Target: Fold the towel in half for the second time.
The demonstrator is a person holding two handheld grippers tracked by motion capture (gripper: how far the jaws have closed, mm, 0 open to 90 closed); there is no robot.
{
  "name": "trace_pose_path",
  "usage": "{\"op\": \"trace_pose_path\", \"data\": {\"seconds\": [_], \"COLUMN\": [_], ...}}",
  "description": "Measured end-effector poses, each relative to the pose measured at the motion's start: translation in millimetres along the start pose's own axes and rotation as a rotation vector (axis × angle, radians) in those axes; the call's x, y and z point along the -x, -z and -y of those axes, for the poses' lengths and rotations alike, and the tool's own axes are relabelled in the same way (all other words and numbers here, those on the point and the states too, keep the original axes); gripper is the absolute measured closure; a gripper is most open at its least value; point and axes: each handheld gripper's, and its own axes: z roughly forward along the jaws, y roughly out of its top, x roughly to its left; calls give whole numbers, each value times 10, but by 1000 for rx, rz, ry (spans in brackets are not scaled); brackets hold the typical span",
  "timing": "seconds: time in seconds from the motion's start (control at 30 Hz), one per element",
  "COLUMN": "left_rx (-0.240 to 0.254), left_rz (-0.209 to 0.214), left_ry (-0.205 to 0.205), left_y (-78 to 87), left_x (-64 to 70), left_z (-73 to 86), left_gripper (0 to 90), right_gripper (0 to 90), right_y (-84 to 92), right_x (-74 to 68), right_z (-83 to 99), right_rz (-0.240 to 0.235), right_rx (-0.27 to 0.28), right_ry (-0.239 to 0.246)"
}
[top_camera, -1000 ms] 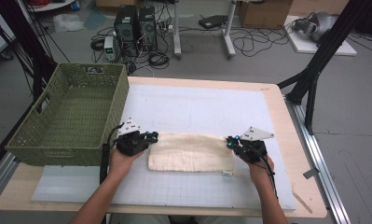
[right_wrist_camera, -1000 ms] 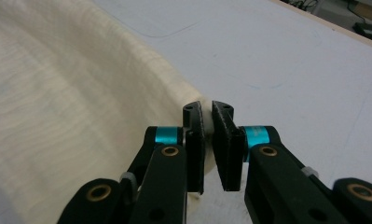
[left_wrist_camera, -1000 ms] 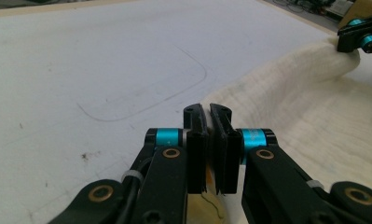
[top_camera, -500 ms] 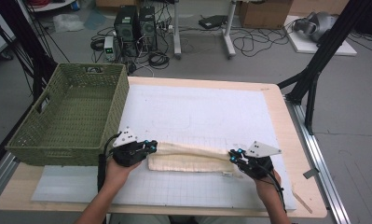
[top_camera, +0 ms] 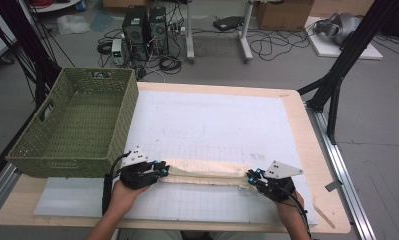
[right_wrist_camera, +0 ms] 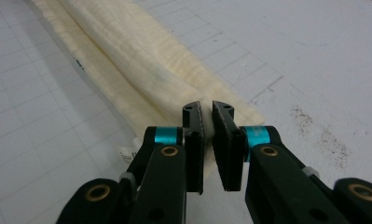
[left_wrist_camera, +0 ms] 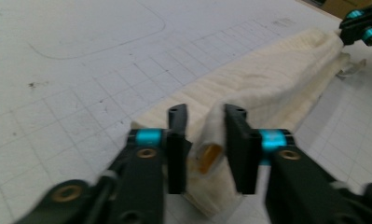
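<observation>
On the surface, near its front edge:
Cloth: the folded cream towel is lying lengthwise between your two hands, just right of the green wicker basket.
Left tongs: the jaws have just been opening; you are holding them part open, with the towel's end standing loosely between them.
Right tongs: you are keeping the jaws pinched tight on the towel's other end.
White grid mat: it is lying under the towel.

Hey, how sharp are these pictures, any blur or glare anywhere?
High view: evenly lit, a bit soft, no glare. Left gripper view: the left gripper blurs at the bottom edge, the cream towel is soft. Right gripper view: sharpest, towel weave clear.
</observation>
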Motion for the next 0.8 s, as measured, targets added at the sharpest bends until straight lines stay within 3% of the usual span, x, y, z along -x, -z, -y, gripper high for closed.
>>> {"op": "trace_pose_path", "data": {"seconds": [0.03, 0.1, 0.17, 0.27, 0.33, 0.5, 0.57, 0.67, 0.8], "left_rx": [19, 65, 123, 158, 141, 24, -27, -56, -95], "left_rz": [0, 6, 9, 15, 32, 38, 9, 0, -8], "left_ry": [11, 14, 2, -9, -25, -69, -74, -72, -83], "left_y": [16, 50, 99, 109, 41, -196, -254, -283, -311], "left_x": [-3, 5, 28, 57, 82, 161, 167, 148, 142], "left_z": [-24, -68, -128, -197, -209, -154, -134, -98, -56], "left_gripper": [535, 479, 462, 463, 486, 555, 571, 591, 613], "right_gripper": [833, 832, 832, 827, 819, 732, 674, 578, 490], "right_y": [6, 15, 22, 23, 21, 80, 164, 288, 240], "right_x": [-1, 0, -7, -10, -18, -29, -17, 19, 40], "right_z": [3, 11, 15, 24, 21, -15, -72, -186, -287], "right_rz": [-2, -3, -3, -7, -11, -29, -14, 25, 86], "right_rx": [-2, -4, -9, -13, -14, 9, 51, 138, 150], "right_ry": [1, -1, 4, 11, 6, 12, 21, -22, -52]}}
